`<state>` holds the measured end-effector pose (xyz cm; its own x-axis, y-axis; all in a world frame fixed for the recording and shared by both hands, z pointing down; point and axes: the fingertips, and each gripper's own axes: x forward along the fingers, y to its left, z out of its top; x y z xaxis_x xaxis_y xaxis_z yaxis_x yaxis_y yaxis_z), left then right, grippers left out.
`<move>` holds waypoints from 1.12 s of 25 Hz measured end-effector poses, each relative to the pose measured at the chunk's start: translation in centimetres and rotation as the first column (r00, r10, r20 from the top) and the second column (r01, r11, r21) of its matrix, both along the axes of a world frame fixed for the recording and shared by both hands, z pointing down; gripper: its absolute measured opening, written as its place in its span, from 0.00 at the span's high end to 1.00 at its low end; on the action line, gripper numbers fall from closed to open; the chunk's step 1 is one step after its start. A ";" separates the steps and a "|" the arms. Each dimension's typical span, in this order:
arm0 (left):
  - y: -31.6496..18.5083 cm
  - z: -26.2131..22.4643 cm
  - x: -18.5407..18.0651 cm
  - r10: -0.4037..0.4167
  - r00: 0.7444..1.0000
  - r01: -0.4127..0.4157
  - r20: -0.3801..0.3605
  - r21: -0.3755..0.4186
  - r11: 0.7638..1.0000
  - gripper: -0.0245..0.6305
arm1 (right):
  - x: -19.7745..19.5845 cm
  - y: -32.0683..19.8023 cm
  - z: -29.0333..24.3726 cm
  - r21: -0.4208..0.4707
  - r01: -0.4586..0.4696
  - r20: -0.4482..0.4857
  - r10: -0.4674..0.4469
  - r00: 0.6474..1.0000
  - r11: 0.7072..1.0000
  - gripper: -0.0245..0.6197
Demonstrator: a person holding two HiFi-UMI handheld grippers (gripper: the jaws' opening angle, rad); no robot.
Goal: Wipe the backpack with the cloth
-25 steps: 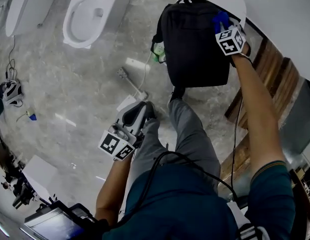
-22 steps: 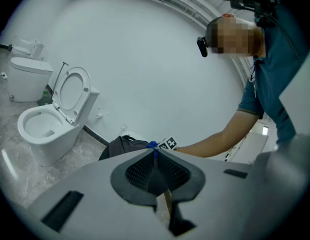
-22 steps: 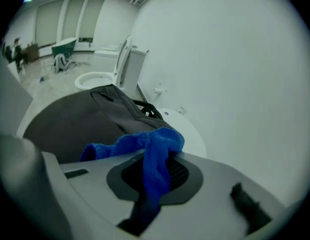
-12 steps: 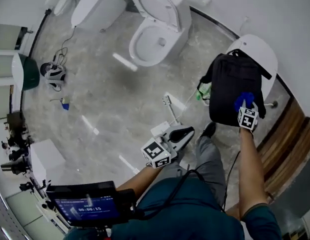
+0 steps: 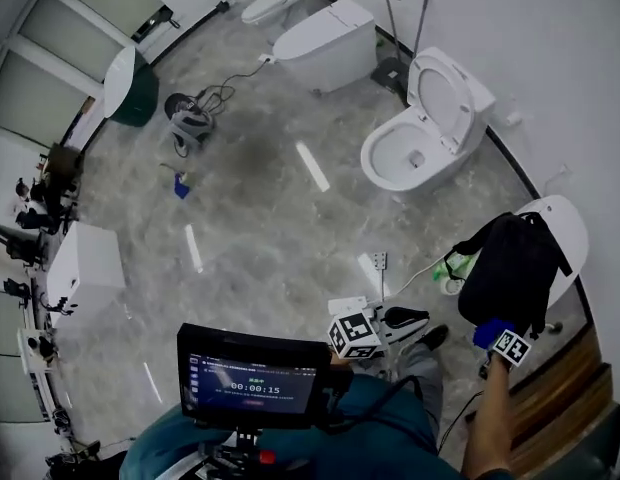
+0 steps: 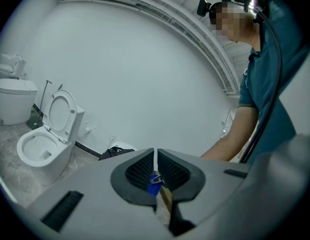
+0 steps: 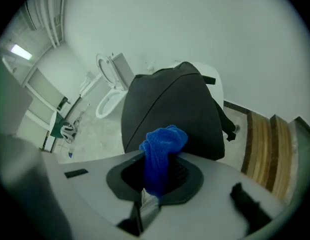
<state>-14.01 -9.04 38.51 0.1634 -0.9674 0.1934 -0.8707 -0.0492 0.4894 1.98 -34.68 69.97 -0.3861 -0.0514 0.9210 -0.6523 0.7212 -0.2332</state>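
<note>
Over the last second the right gripper (image 5: 490, 334) runs down the front panel of the black backpack (image 5: 510, 268), from the upper corner to the bottom edge; in the head view it now sits just below the bag's lower edge; reads as one top-to-bottom stroke finished. The head view has also swung up and out, so the room now fills it and the bag is pushed to the right edge; the bag itself hasn't shifted, upright on what looks like a closed white toilet (image 5: 570, 230) against the wall, with the open toilet (image 5: 420, 143) well apart to its left. The right jaws are clamped on the blue cloth (image 7: 161, 149), a bunched tuft sticking out past the tips. In the right gripper view the tuft overlaps the lower front of the bag; can't confirm contact, it looks just off the fabric. The left gripper (image 5: 382, 324) is idle by the person's knee, same as before; its jaws are nearly together, a thin slit only, nothing between them. My read: one strip of the front is wiped, the sides and top are not obviously covered; the next pass probably needs the cloth lifted back to the top and re-pressed. Risk: the bag is free-standing and the left gripper isn't bracing it, so a hard push could tip it.
</note>
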 end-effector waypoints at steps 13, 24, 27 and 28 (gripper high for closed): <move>10.1 -6.3 1.9 0.086 0.996 -0.089 0.028 0.123 0.988 0.92 | 0.1 11.9 -29.6 0.261 -0.204 0.650 -0.016 0.760 0.943 0.91; 12.1 -18.9 6.8 0.253 0.963 -0.268 0.090 0.370 0.890 0.92 | 5.1 25.2 -57.2 0.679 -0.303 0.701 -0.469 0.537 0.668 0.91; 12.0 -21.6 7.8 0.289 0.949 -0.316 0.126 0.379 0.870 0.92 | 6.0 27.7 -61.5 0.723 -0.299 0.667 -0.519 0.534 0.623 0.91; 11.9 -22.5 8.1 0.299 0.945 -0.328 0.135 0.383 0.863 0.92 | 6.2 28.3 -62.6 0.728 -0.303 0.665 -0.525 0.531 0.615 0.91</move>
